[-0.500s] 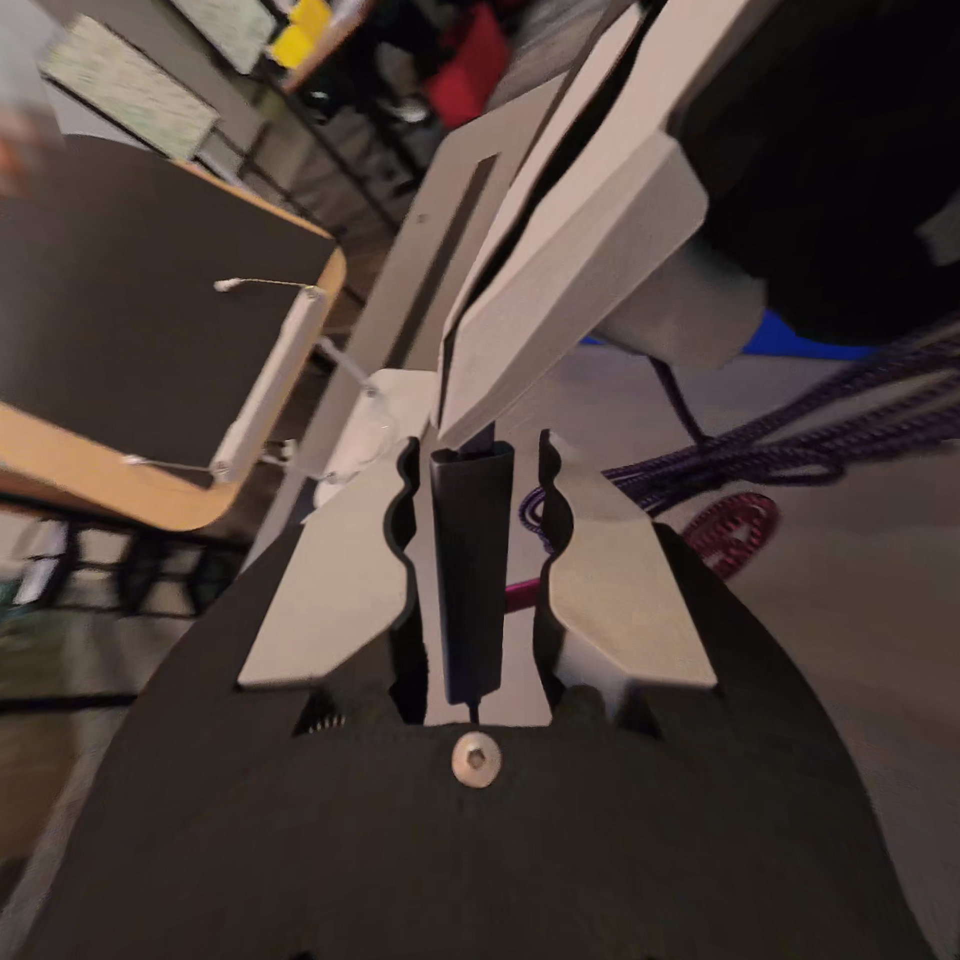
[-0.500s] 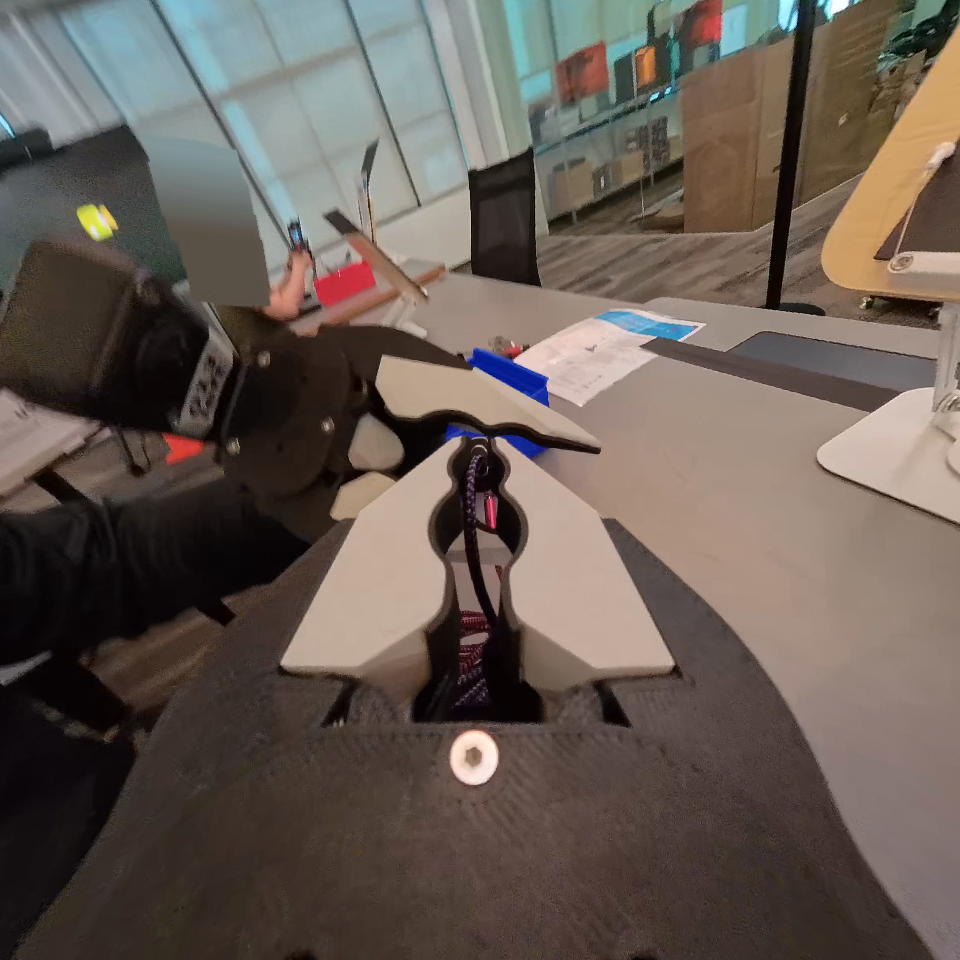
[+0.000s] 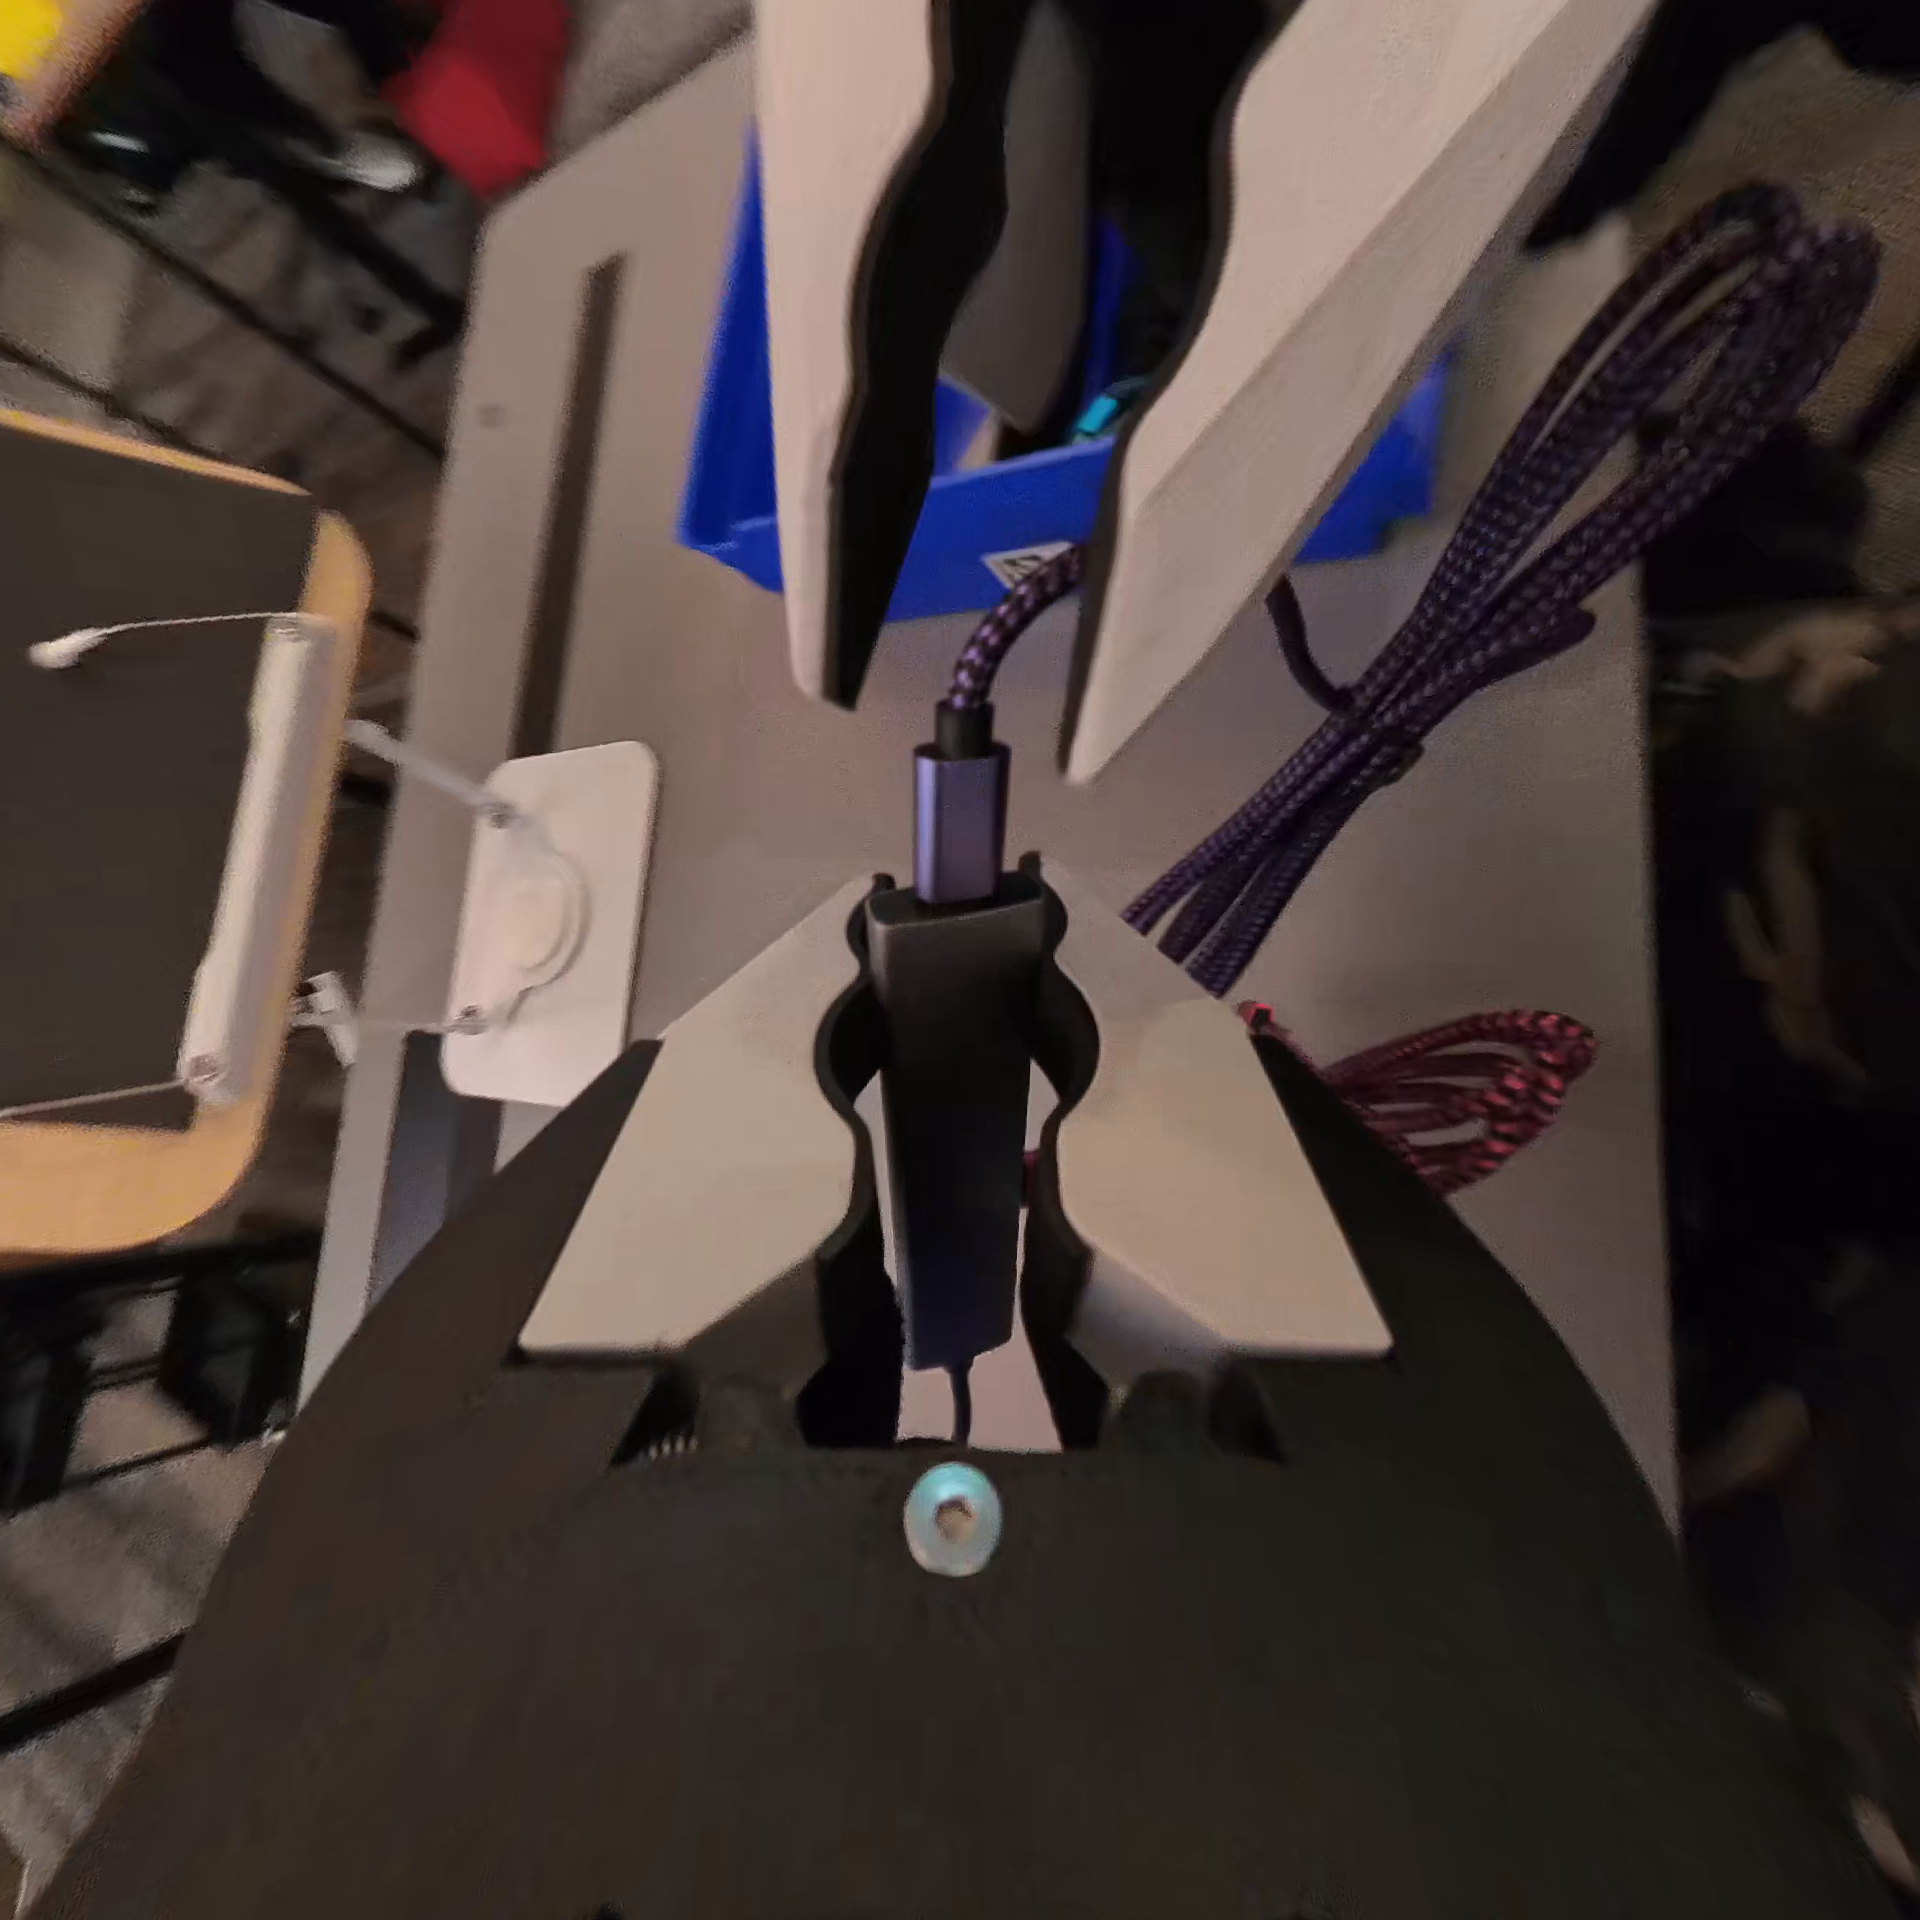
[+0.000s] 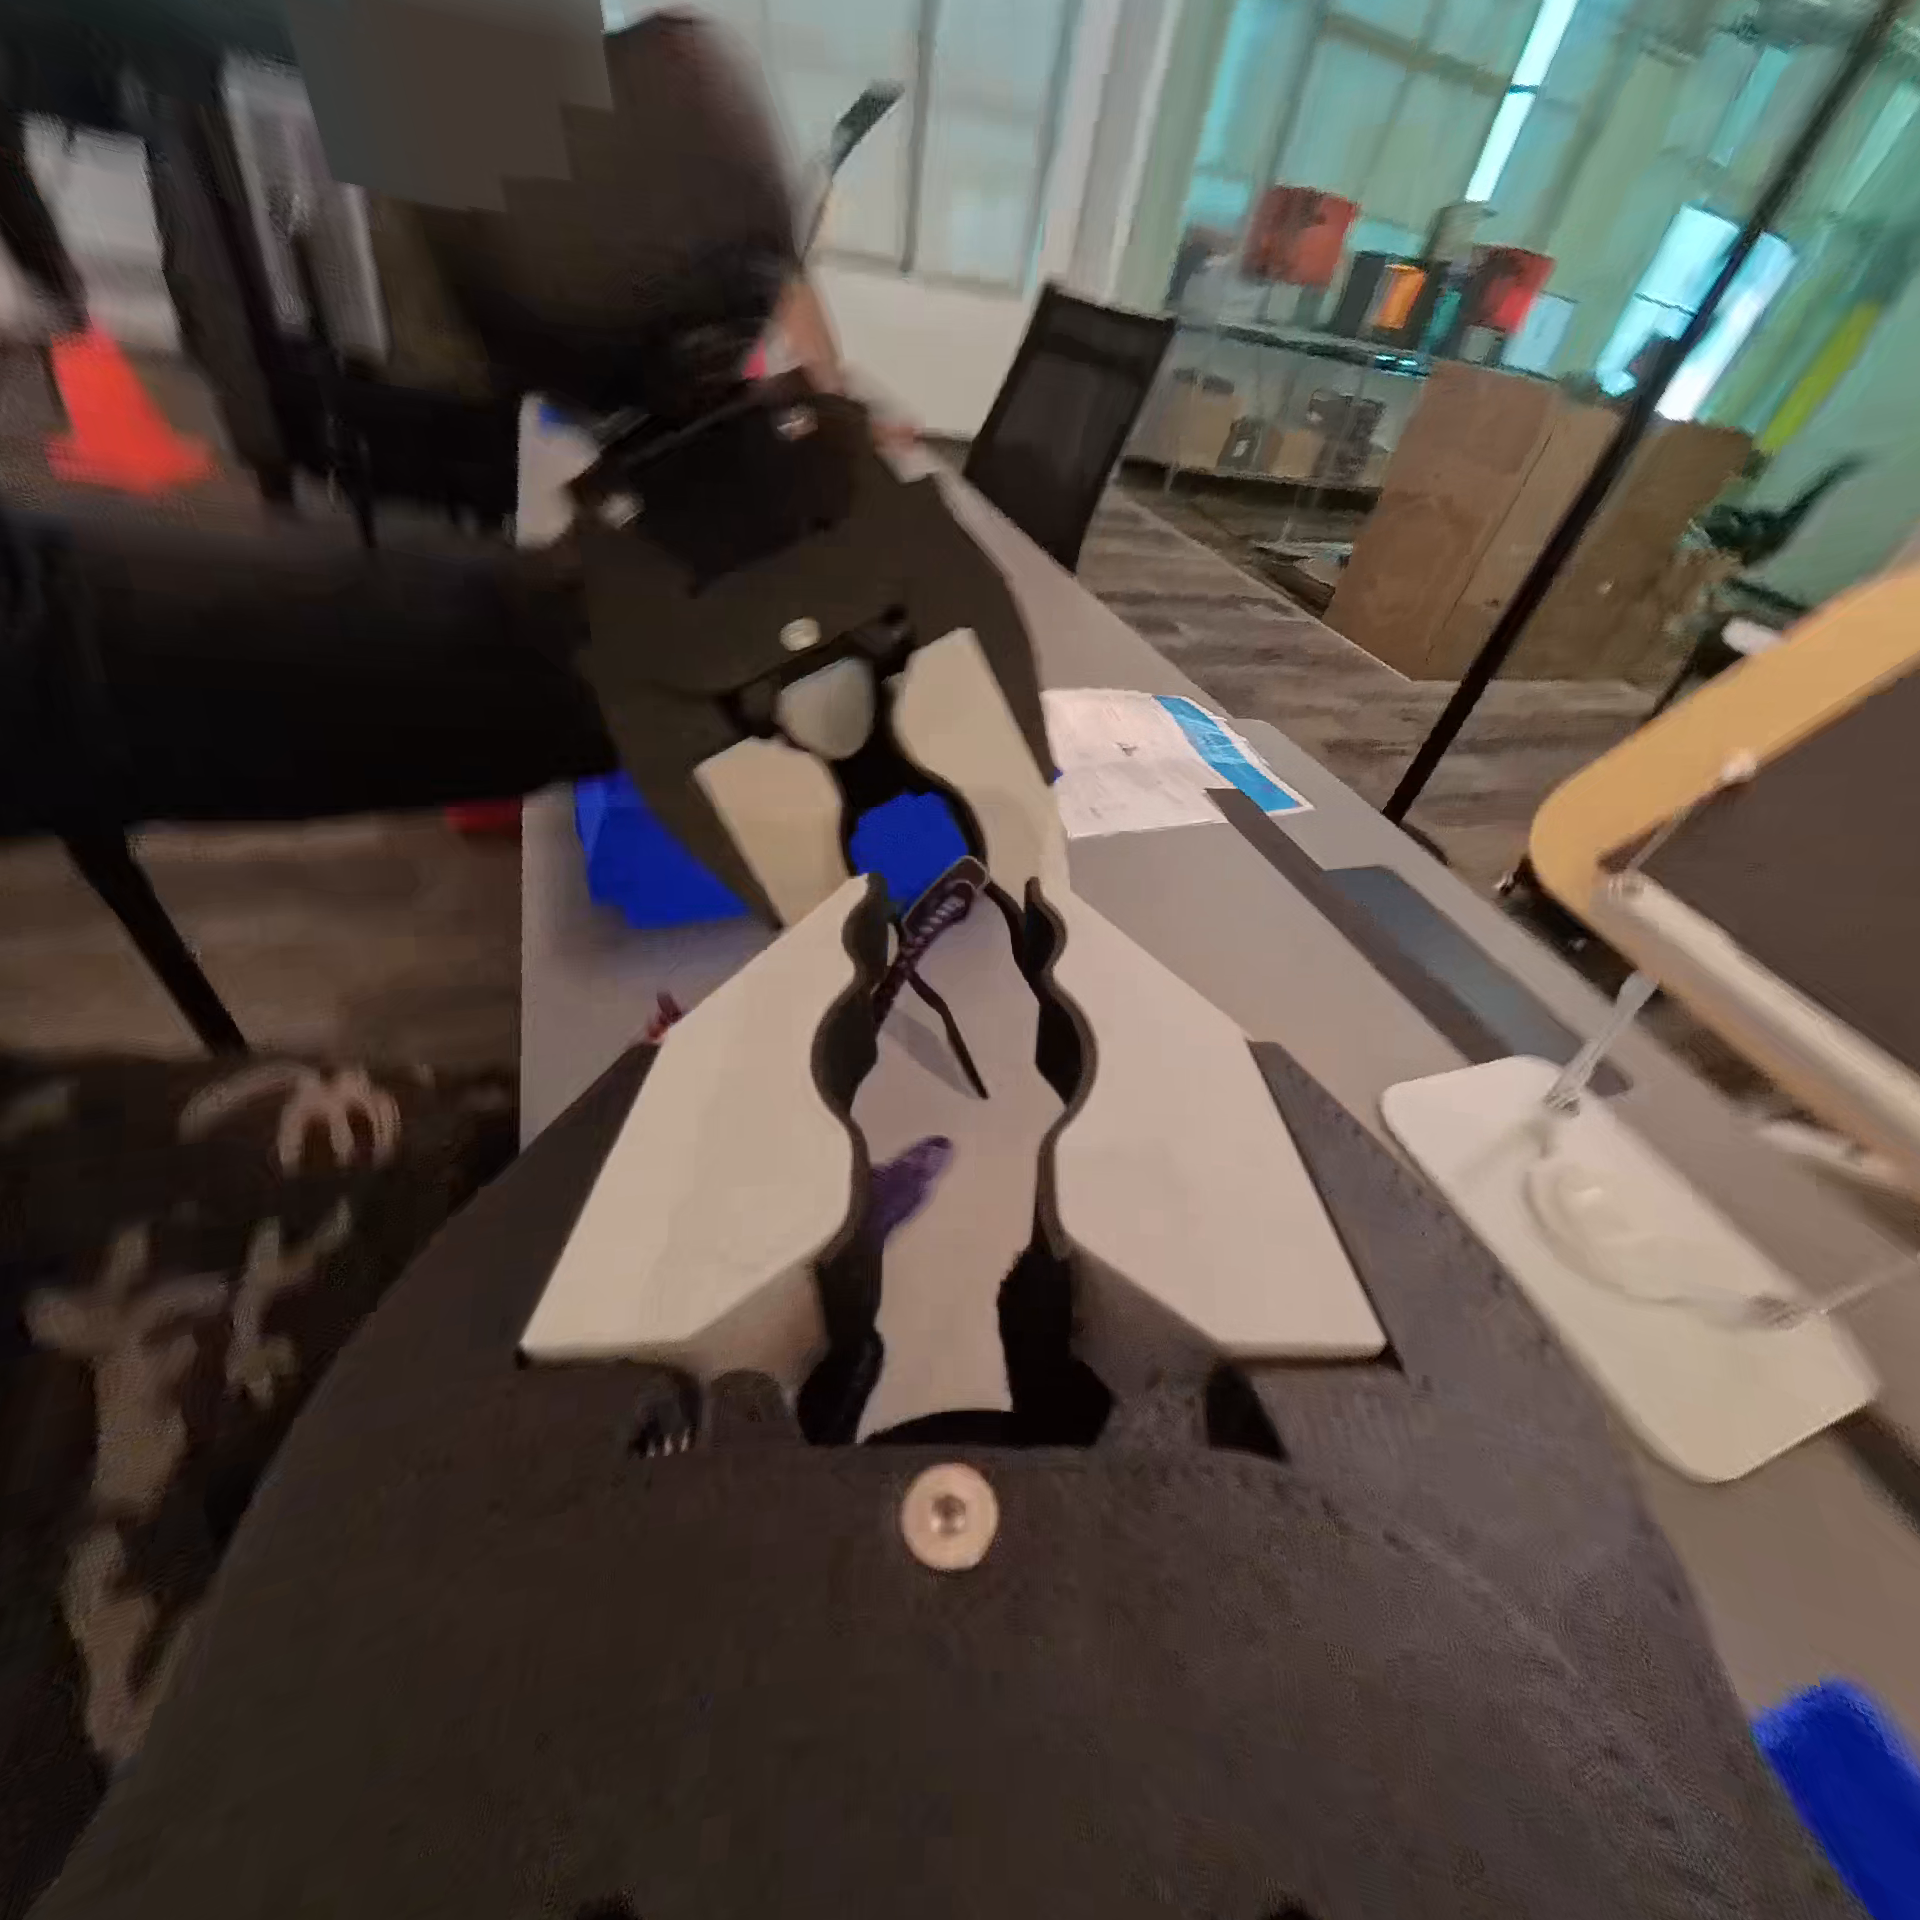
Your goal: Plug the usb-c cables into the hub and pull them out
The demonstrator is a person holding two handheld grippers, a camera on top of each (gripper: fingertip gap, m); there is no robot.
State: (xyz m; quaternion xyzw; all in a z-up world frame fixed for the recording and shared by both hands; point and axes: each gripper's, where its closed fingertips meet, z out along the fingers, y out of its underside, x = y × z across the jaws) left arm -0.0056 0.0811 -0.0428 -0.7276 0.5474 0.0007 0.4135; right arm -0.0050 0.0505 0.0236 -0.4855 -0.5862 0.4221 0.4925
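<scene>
My left gripper (image 3: 956,904) is clenched on the dark hub (image 3: 951,1122), held above the tabletop (image 3: 727,675); the purple usb-c cable (image 3: 961,821) is seated in the hub's end port. My right gripper (image 3: 961,717) stands released, fingers either side of the cable just behind the plug. To pull well, I would close on the plug shell (not the braid) and draw straight along the hub's axis; the left must hold steady. Half a second earlier the right gripper was clamped on that cable; it has since let go.
</scene>
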